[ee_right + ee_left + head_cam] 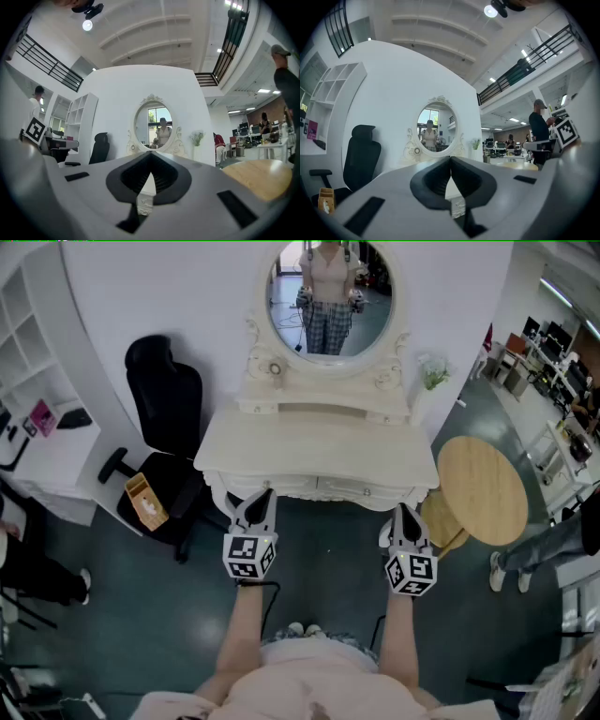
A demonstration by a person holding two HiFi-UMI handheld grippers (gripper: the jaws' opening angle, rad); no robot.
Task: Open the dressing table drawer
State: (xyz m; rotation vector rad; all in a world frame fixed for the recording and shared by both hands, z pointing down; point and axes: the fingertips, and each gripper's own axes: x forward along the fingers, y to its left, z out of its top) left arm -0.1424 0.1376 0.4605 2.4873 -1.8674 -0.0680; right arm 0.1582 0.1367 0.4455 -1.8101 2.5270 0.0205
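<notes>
A white dressing table (319, 451) with an oval mirror (328, 296) stands straight ahead of me. Its drawer fronts (349, 488) run under the front edge and look closed. My left gripper (262, 498) hovers just before the table's front left, jaws shut and empty. My right gripper (405, 514) hangs before the front right corner, also shut on nothing. In the left gripper view the left gripper (451, 163) points level at the mirror (436, 124). The right gripper (151, 168) faces the mirror (158, 125) the same way in the right gripper view.
A black office chair (164, 399) with a small wooden box (145, 501) on its seat stands left of the table. A round wooden table (483, 488) and a stool (439, 519) are at the right. White shelves (37, 427) line the left wall. A person's legs (548, 545) show far right.
</notes>
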